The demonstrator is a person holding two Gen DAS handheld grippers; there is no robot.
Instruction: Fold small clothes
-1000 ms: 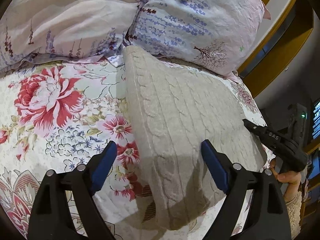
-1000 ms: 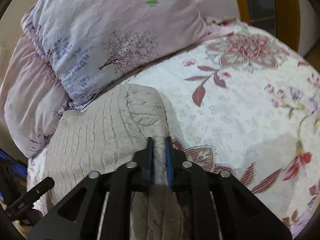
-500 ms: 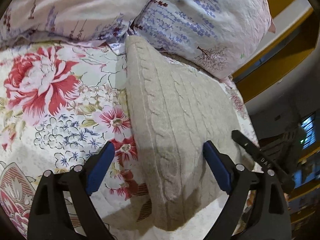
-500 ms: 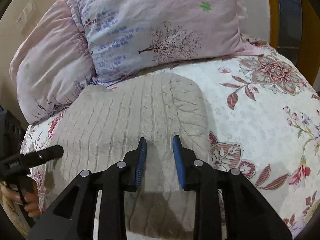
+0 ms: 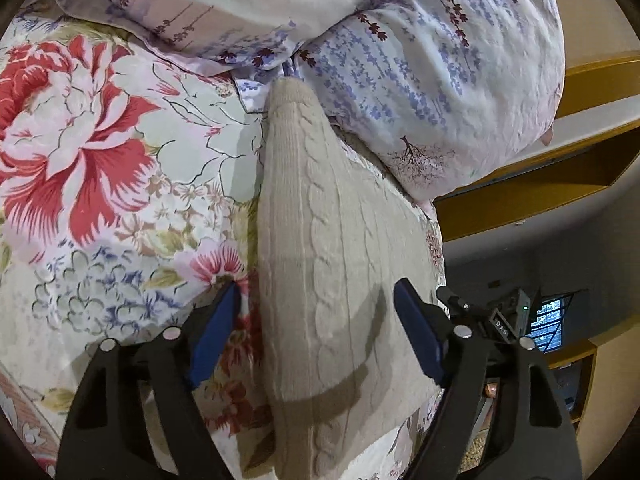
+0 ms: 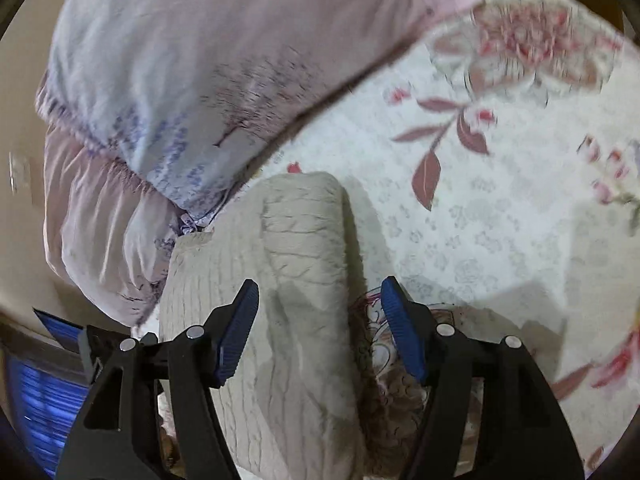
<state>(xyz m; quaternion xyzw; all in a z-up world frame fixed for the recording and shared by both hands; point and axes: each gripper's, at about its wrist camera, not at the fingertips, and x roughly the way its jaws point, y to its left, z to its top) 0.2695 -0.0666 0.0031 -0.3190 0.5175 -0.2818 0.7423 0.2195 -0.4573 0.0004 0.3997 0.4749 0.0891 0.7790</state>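
Your left gripper [image 5: 316, 344] sits nearest the lens in the left wrist view, its two blue-padded fingers [image 5: 210, 340] spread wide and holding nothing. Between and beyond those fingers lies the folded beige cable-knit sweater [image 5: 332, 248], resting flat on the flowered bedspread [image 5: 100, 184]. The sweater's left folded edge runs just inside your left finger, and its body stretches away from the fingertips toward the pillows. Past your right finger, at the sweater's far side, part of your other black tool shows, small and partly hidden.

Your right gripper [image 6: 320, 328] is likewise released, its blue ribbed fingers [image 6: 236, 332] parted and gripping nothing. In the right wrist view the sweater [image 6: 296, 280] lies under and between the fingers, closer to the left finger; its right edge falls short of the right finger, which hangs over bare bedspread [image 6: 480, 220]. This view is blurred, so fine detail of the knit is hard to tell.

Farther off, beyond the sweater's far end, a lavender-print pillow [image 5: 432, 80] rests on the bed, its lower edge touching or just overlapping the sweater's tip. A second pale pink pillow [image 5: 224, 4] lies beside it, to the left of the fingers. Behind the pillows, yellow wooden shelving [image 5: 560, 184] shows.
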